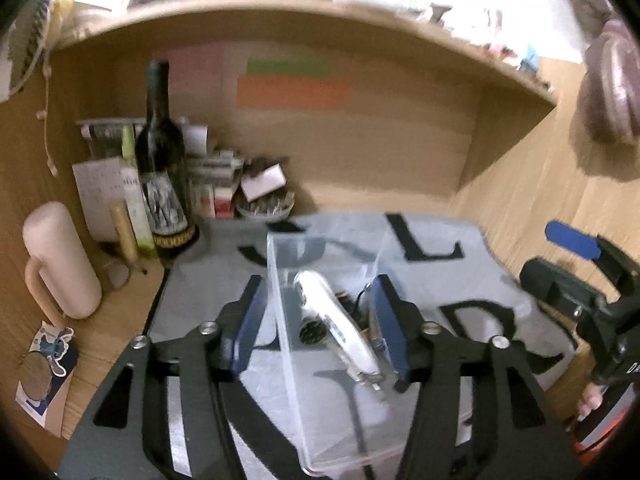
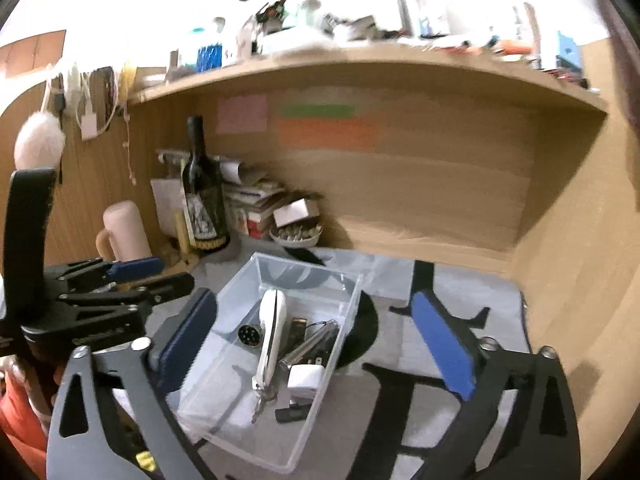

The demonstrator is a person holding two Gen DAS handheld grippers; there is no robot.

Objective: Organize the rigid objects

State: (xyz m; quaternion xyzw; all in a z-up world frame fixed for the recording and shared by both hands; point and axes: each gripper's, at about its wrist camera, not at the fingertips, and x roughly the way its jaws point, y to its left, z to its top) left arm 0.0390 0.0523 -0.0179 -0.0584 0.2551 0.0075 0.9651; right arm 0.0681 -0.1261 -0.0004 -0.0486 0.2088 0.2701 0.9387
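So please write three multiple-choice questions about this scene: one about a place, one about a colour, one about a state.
1. Where does the white oblong device lie?
A. in the clear plastic box
B. on the wooden shelf
C. beside the dark wine bottle

2. What colour are the finger pads of the right gripper?
A. red
B. blue
C. green

3. How is the right gripper?
A. shut on the box
B. shut on nothing
C. open

Answers: 1 A, box walls surround it; 2 B, both pads look blue; 3 C, its fingers stand far apart, holding nothing.
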